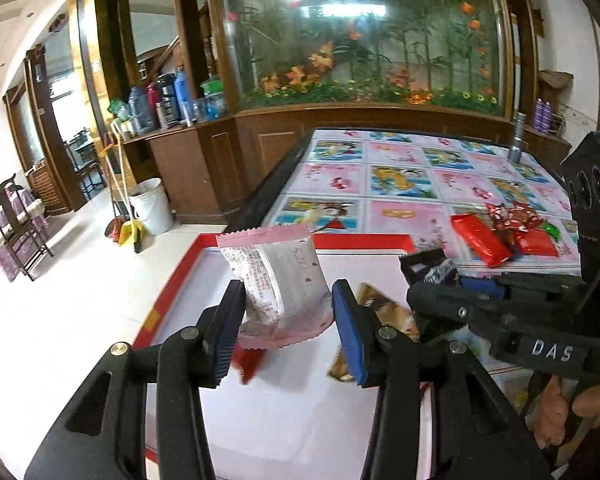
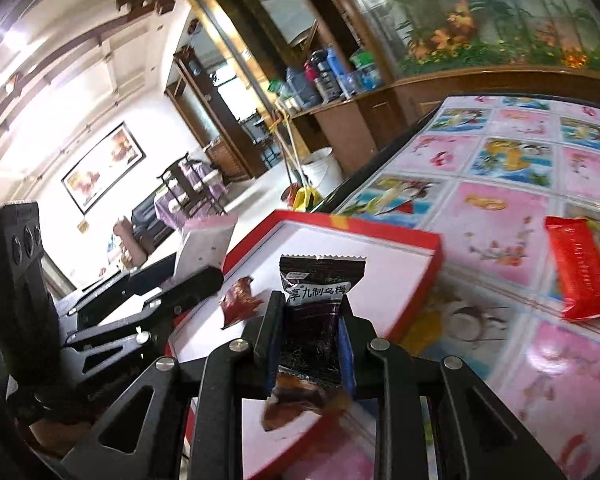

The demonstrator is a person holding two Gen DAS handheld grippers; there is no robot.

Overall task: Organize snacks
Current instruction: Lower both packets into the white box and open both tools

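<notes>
My left gripper [image 1: 288, 312] is shut on a pink and white snack packet [image 1: 284, 280] and holds it above the red-rimmed white tray [image 1: 364, 242]. My right gripper [image 2: 310, 320] is shut on a black plum-candy packet [image 2: 314, 308], also over the tray [image 2: 400, 264]. The right gripper shows in the left wrist view [image 1: 500, 312] with the black packet [image 1: 430, 268] in it. The left gripper appears in the right wrist view [image 2: 188, 280] with the pink packet [image 2: 208, 240]. In the tray lie a small red wrapper [image 2: 238, 300] and a brown packet [image 1: 384, 312].
The table [image 2: 500, 216] has a pink cartoon-pattern cover. Red snack packets [image 1: 480, 240] and crinkled red and green wrappers [image 1: 516, 216] lie to the right of the tray. A grey cylinder [image 1: 516, 140] stands at the far edge. A white bucket [image 1: 150, 206] is on the floor.
</notes>
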